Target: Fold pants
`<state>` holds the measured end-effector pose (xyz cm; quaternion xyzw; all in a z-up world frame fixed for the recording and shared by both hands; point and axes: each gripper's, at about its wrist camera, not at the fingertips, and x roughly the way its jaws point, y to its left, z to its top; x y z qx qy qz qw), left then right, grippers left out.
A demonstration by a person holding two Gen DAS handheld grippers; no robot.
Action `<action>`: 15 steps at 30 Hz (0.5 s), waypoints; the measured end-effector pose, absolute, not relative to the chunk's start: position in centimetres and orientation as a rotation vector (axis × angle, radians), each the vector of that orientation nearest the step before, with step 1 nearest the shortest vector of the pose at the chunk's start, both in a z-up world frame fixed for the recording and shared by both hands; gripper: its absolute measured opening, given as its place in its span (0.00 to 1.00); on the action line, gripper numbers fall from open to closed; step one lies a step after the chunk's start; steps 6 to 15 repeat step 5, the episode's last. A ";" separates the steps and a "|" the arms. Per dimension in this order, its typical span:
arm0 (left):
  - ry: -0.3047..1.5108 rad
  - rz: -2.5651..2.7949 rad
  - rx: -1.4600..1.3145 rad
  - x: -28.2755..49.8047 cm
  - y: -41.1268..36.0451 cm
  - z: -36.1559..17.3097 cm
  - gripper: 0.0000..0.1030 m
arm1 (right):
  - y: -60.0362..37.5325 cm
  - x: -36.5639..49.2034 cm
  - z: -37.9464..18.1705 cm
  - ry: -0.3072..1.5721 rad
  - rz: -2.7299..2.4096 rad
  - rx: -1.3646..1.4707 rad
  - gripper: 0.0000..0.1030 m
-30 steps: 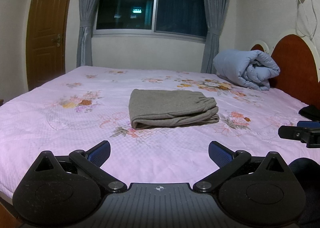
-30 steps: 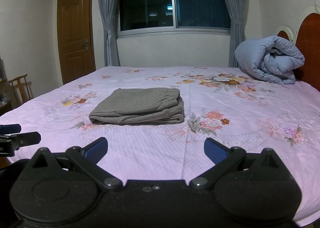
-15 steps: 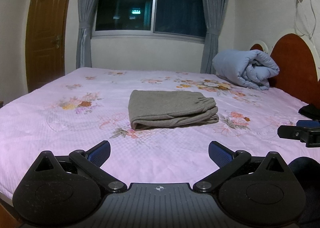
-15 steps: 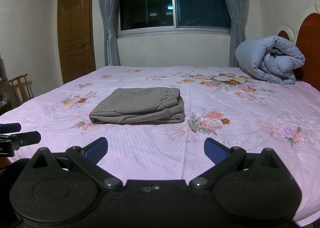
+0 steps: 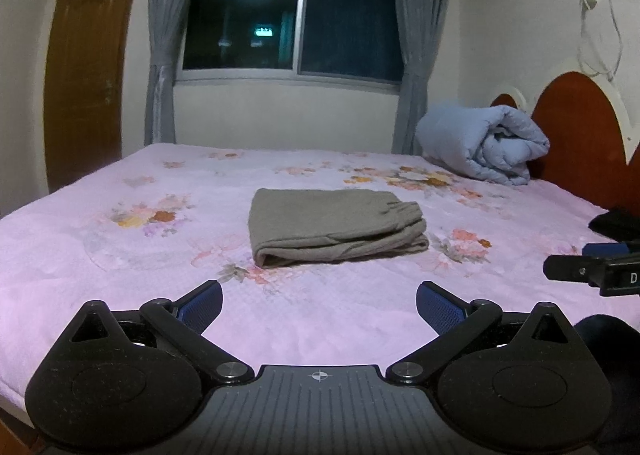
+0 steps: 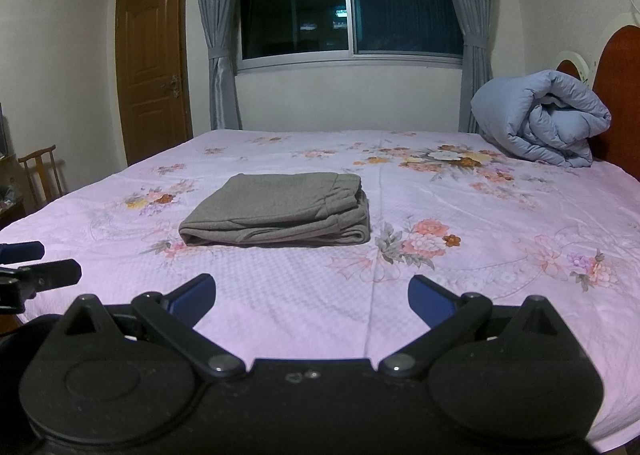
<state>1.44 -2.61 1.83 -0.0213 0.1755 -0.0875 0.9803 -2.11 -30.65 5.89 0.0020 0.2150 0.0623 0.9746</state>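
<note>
The grey pants point(image 5: 334, 227) lie folded into a compact rectangle in the middle of the pink floral bed point(image 5: 120, 255). They also show in the right wrist view point(image 6: 276, 215). My left gripper point(image 5: 319, 305) is open and empty, held low near the bed's front edge, well short of the pants. My right gripper point(image 6: 311, 301) is open and empty too, held back from the pants at the front edge. The right gripper's tip shows at the right edge of the left view point(image 5: 592, 271), and the left gripper's tip at the left edge of the right view point(image 6: 36, 271).
A rolled blue-grey duvet point(image 5: 480, 143) lies at the back right against the red headboard point(image 5: 576, 143). A dark item point(image 5: 616, 221) lies at the bed's right side. A wooden door point(image 6: 150, 67) and a chair point(image 6: 40, 171) stand left. A curtained window point(image 6: 348, 3) is behind.
</note>
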 end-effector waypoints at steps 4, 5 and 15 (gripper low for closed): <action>0.342 -0.168 -0.053 1.3 -2.4 1.8 1.00 | -30.7 -2.1 5.9 0.432 0.127 0.003 0.95; 0.346 -0.169 -0.064 1.4 -2.2 1.8 1.00 | -30.7 -2.1 5.9 0.433 0.127 0.003 0.95; 0.346 -0.169 -0.064 1.4 -2.2 1.8 1.00 | -30.7 -2.1 5.9 0.433 0.127 0.003 0.95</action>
